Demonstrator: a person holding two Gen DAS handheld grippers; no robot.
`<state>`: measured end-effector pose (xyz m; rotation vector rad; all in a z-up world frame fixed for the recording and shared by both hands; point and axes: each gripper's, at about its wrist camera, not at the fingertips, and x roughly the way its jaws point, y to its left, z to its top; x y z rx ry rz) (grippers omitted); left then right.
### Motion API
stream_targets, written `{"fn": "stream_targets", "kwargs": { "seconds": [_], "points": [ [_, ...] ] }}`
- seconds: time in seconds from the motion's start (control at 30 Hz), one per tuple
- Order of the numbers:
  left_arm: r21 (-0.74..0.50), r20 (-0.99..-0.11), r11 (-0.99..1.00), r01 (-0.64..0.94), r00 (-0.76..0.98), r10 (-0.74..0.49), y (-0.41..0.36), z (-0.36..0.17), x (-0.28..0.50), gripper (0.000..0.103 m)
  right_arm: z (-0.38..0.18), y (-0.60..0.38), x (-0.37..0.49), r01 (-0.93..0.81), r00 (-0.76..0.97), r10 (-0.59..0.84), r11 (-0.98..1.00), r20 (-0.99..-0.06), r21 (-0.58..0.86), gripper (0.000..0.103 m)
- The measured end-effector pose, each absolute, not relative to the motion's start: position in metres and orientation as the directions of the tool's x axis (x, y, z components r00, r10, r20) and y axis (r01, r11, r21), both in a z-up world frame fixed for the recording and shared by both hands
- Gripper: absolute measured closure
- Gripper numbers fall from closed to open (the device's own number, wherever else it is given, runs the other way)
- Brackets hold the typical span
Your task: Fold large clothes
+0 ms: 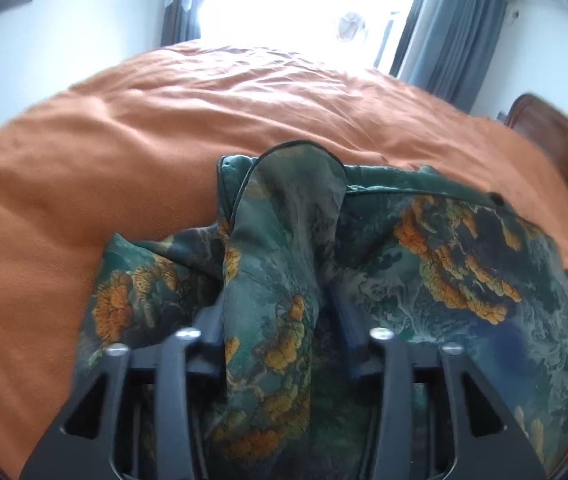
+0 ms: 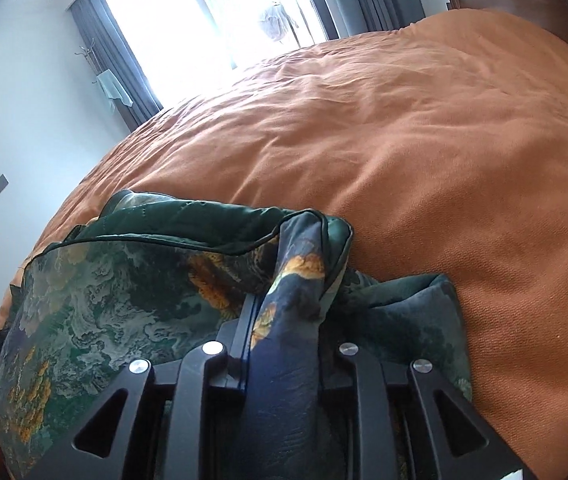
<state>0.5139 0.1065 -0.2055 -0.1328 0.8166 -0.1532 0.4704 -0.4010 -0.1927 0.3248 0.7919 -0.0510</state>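
So both tools had a bite of the same garment (image 1: 444, 248), a silky dark green thing with an orange-yellow print and dark piping along the edge. It was lying on the bed (image 1: 164, 140) at the near side, over the orange cover, partly bunched.

The left tool (image 1: 280, 304) was clamped on a gathered strip of the fabric, which ran up between its fingers and flopped over in a loop at the top. The right tool (image 2: 288, 304) was the same deal: pinched closed on a twisted bit of cloth (image 2: 300, 272) near a piped corner. Neither had a flat, tidy hold; both looked like scrunched handfuls.

My read is they were mid-fold, carrying two edge points across the rest of the garment. If I were doing this step, I'd keep both tools level and move them together, so the fabric between them stays taut and doesn't sag into wrinkles. This stuff looked slippery, so I'd guess a jerk could pull it out of the grip or drag the bottom layer along the cover. Lifting just clear of the bed, laying the edge down onto the matching piped edge, and only then letting go seems like the way. Couldn't tell what kind of garment it was, way too crumpled. The window (image 2: 188, 20) glare didn't help either.
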Motion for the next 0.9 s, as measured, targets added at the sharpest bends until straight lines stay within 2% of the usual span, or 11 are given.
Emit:
{"fn": "stream_targets", "kwargs": {
  "seconds": [0.07, 0.1, 0.13, 0.17, 0.2, 0.3, 0.4, 0.77, 0.9],
  "points": [
    [-0.077, -0.701, 0.995, 0.070, 0.706, -0.104, 0.098, -0.184, 0.497, 0.008, -0.178, -0.394, 0.470, 0.174, 0.680, 0.031, 0.964, -0.733, 0.202, 0.074],
    [-0.045, -0.675, 0.996, 0.079, 0.732, -0.088, 0.093, -0.171, 0.484, 0.007, -0.167, -0.390, 0.467, 0.185, 0.667, -0.012, 0.971, -0.745, 0.150, 0.055],
    [-0.026, -0.664, 0.996, 0.087, 0.743, -0.082, 0.089, -0.163, 0.475, 0.007, -0.155, -0.384, 0.462, 0.190, 0.667, -0.045, 0.975, -0.744, 0.112, 0.024],
    [-0.011, -0.661, 0.995, 0.097, 0.746, -0.080, 0.084, -0.152, 0.464, 0.007, -0.142, -0.380, 0.454, 0.185, 0.678, -0.060, 0.979, -0.733, 0.091, 0.013],
    [-0.001, -0.658, 0.995, 0.100, 0.749, -0.076, 0.079, -0.141, 0.452, 0.007, -0.127, -0.375, 0.443, 0.179, 0.701, -0.067, 0.980, -0.710, 0.084, 0.009],
    [-0.016, -0.640, 0.993, 0.115, 0.762, -0.098, 0.063, -0.112, 0.418, 0.005, -0.092, -0.355, 0.403, 0.137, 0.748, -0.045, 0.987, -0.662, 0.087, 0.009],
    [-0.041, -0.632, 0.990, 0.135, 0.764, -0.130, 0.050, -0.094, 0.393, 0.004, -0.075, -0.331, 0.368, 0.089, 0.755, -0.023, 0.994, -0.656, 0.067, 0.009],
    [-0.016, -0.628, 0.987, 0.161, 0.766, -0.135, 0.005, -0.063, 0.363, 0.004, -0.075, -0.275, 0.302, -0.006, 0.756, 0.003, 1.000, -0.654, -0.004, 0.009],
    [-0.020, -0.658, 0.986, 0.166, 0.740, -0.138, -0.005, -0.074, 0.368, 0.004, -0.073, -0.267, 0.297, 0.038, 0.746, -0.084, 0.996, -0.661, -0.084, 0.009]
  ]
}}
